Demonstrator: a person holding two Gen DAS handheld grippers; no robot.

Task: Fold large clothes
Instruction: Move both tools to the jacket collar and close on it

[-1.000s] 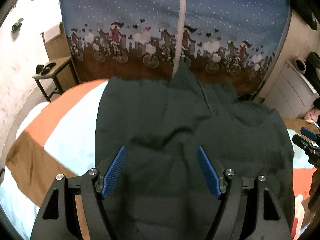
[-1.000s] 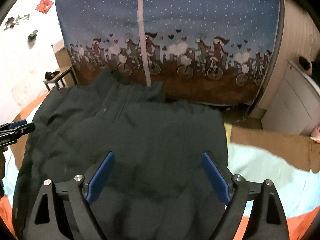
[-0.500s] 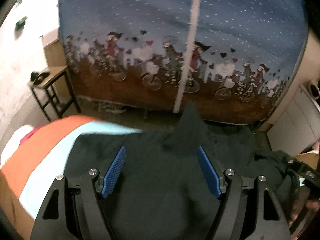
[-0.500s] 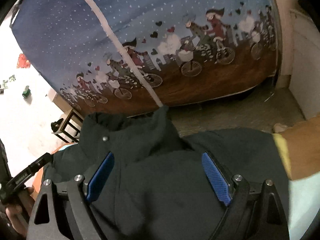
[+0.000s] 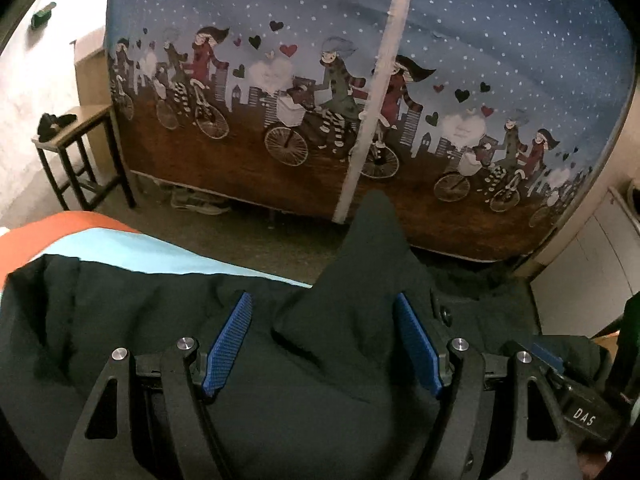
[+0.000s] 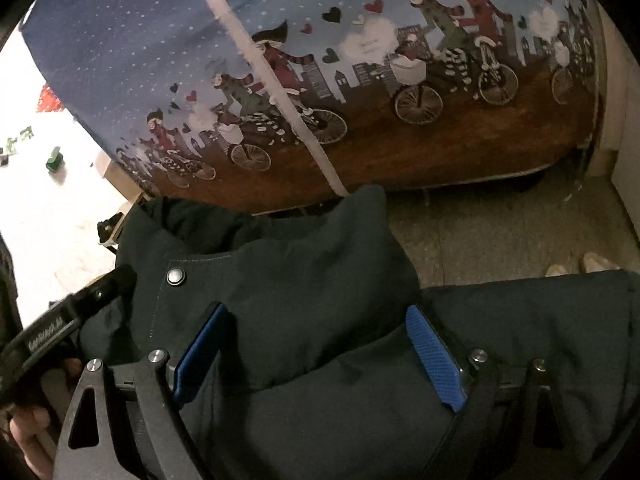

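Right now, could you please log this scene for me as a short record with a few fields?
garment: dark jacket, bunched, with a peak of cloth standing up near the far edge
fastener: metal snap on the jacket's flap
surface: orange and light blue cover under the jacket
left gripper: open, jacket cloth between the pads
right gripper: open, jaws just opened further, a fold of jacket between them
backdrop: blue curtain with cyclists
side table: at the left, a dark item on it

One dark jacket [image 5: 120,320], two tongs [image 5: 324,344], one side table [image 5: 76,120].
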